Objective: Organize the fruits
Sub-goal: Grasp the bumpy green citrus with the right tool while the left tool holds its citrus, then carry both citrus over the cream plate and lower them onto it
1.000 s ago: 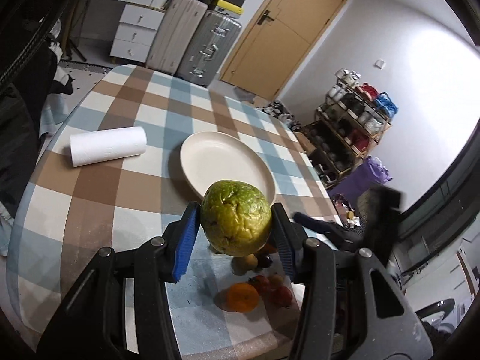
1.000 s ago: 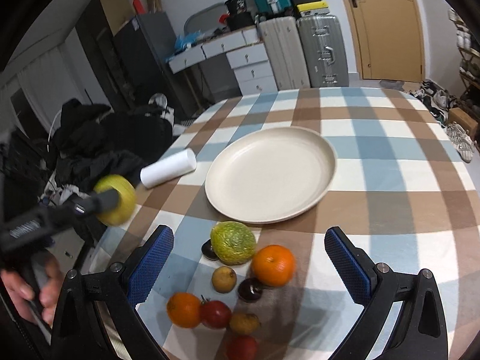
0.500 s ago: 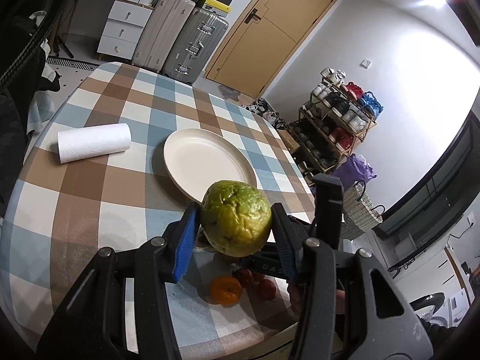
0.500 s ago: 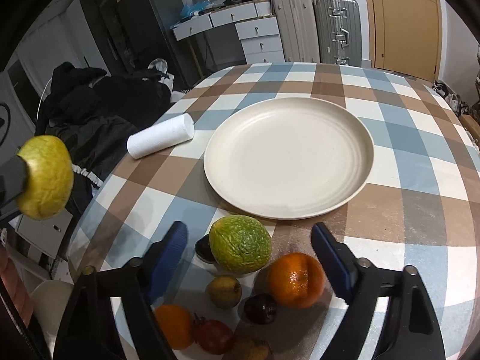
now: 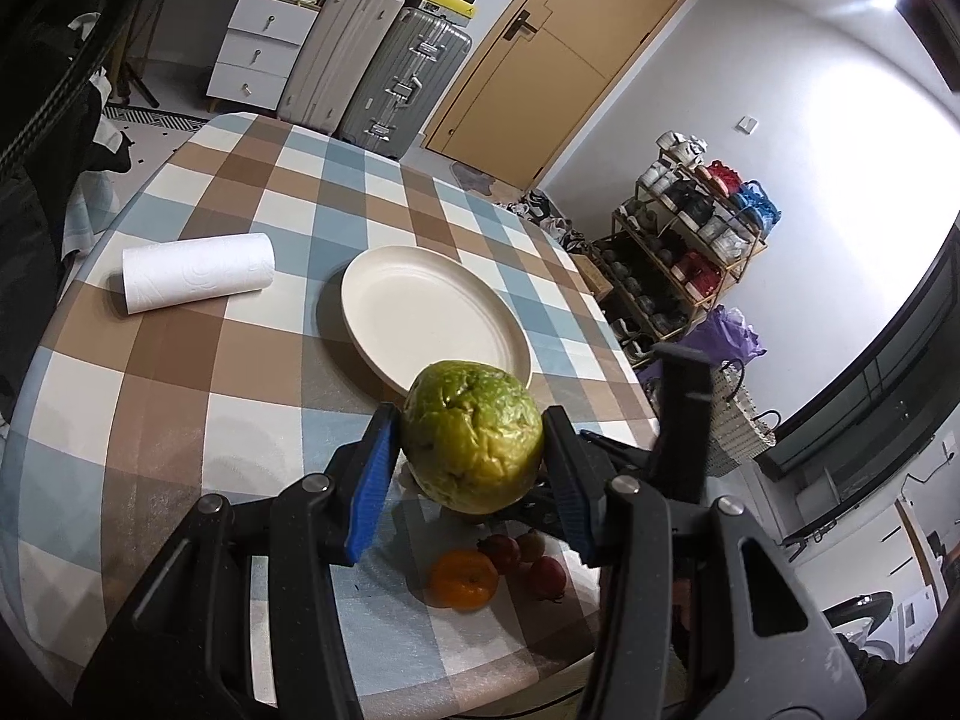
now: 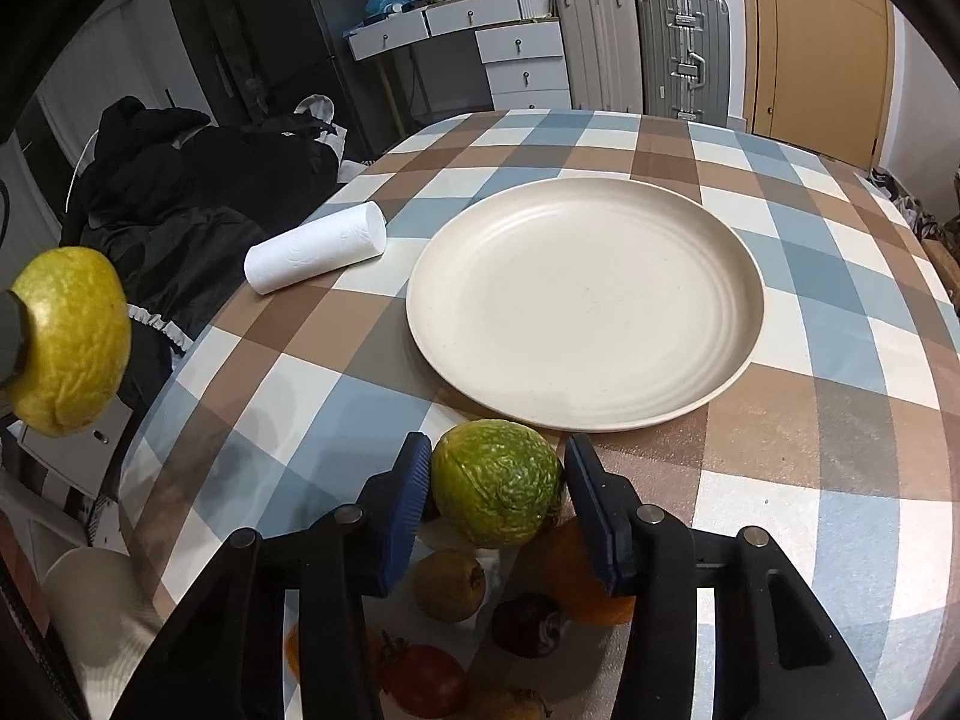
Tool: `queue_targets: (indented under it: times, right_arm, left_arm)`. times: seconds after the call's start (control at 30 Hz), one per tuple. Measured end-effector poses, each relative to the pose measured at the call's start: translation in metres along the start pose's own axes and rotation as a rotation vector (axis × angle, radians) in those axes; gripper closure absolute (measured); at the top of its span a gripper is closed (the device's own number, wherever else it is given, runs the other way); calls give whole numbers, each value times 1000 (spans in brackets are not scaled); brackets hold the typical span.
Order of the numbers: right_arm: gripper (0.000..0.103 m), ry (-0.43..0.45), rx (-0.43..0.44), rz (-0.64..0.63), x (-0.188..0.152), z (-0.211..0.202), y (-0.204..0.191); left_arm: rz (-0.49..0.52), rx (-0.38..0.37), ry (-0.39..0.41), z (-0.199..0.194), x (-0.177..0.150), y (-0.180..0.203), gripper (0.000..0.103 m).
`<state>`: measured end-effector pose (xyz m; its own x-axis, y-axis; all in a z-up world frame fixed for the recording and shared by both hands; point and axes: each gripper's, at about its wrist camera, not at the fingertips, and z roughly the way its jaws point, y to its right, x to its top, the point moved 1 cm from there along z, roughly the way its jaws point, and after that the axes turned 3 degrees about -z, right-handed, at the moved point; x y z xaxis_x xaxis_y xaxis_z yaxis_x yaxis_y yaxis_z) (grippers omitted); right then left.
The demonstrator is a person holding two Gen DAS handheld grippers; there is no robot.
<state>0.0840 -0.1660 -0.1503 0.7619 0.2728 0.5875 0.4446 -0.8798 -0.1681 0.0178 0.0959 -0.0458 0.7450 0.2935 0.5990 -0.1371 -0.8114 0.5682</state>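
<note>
Your right gripper (image 6: 497,501) is closing around a green, wrinkled citrus (image 6: 497,483) that sits just in front of the empty cream plate (image 6: 585,300); the blue pads flank it, and whether they already press on it is hard to tell. It tops the fruit pile, so taking it first probably keeps the rest from rolling. Your left gripper (image 5: 471,480) is clamped on a second green-yellow citrus (image 5: 473,435), held in the air short of the plate, likely waiting its turn. An orange (image 5: 463,579) and small red fruits (image 5: 546,576) lie nearer you than the plate. The checked tablecloth (image 6: 840,420) covers a round table; a paper-towel roll (image 6: 316,247) lies left of the plate. Beyond the plate stand suitcases (image 6: 681,54), drawers and a wooden door (image 5: 558,42).
</note>
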Motion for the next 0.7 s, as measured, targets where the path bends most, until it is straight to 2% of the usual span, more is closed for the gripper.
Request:
queue_targets:
  times: [0.3, 0.47, 0.6, 0.7]
  right_arm:
    - [57, 79, 57, 39, 3, -24, 4]
    - [57, 125, 87, 81, 5, -37, 12]
    - [57, 166, 108, 116, 10, -49, 19]
    - [57, 193, 121, 133, 16, -56, 25]
  left_arm:
    - [19, 52, -6, 15, -2, 6, 58]
    - [46, 111, -14, 24, 3, 13, 58]
    - [65, 116, -27, 34, 17, 22, 58]
    - [53, 91, -50, 44, 31, 27, 58]
